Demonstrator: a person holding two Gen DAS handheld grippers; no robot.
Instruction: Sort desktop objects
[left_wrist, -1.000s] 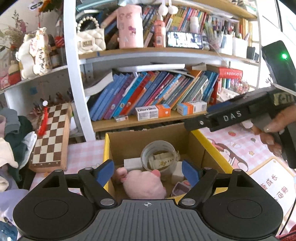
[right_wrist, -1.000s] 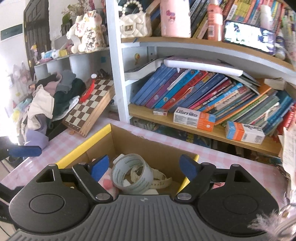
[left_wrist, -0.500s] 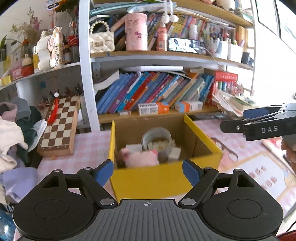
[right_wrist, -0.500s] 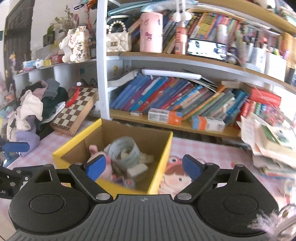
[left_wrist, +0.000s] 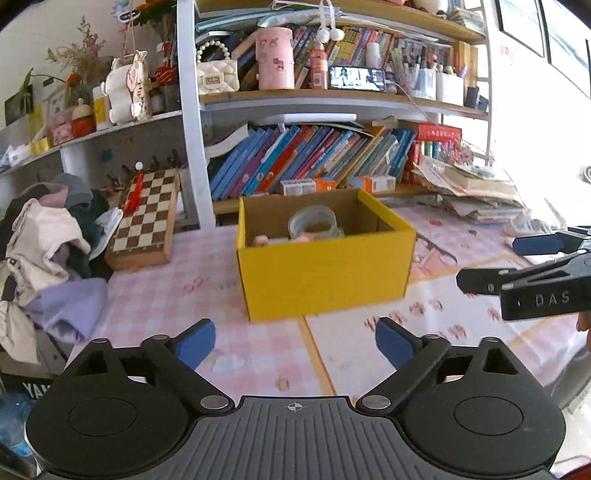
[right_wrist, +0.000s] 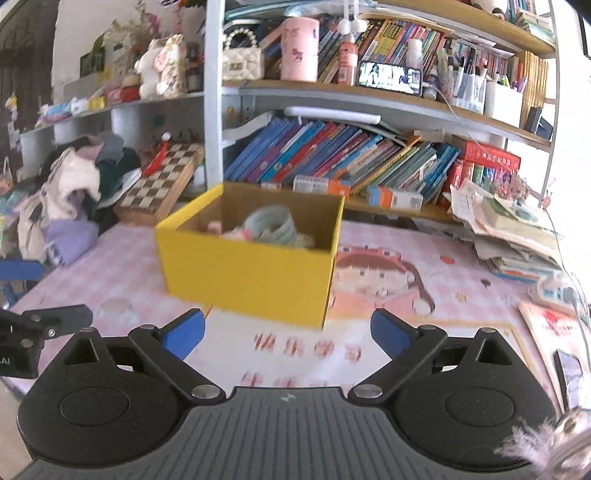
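The pink checked desk mat (left_wrist: 258, 354) fills the lower half of both views, and its open stretch between the grippers and the box carries no loose small items that show. At 12 o'clock from the left gripper (left_wrist: 295, 341) stands the yellow cardboard box (left_wrist: 325, 273), open at the top. The right gripper (right_wrist: 288, 332) sees the same box at about 11 o'clock.

Inside the box a roll of clear tape (left_wrist: 312, 223) stands up above the wall, with something pink (left_wrist: 260, 240) beside it at 9 o'clock; the rest of the contents are hidden by the front wall.

Both grippers hang over the mat, well short of the box, their blue-tipped fingers spread wide with nothing between them.

As a judgement, the sorting looks far along: small items already lie in the box and none wait on the mat nearby. Whether the stack of papers and books (left_wrist: 476, 195) at 2 o'clock or the chessboard (left_wrist: 146, 221) at 10 o'clock belong to the job cannot be told.
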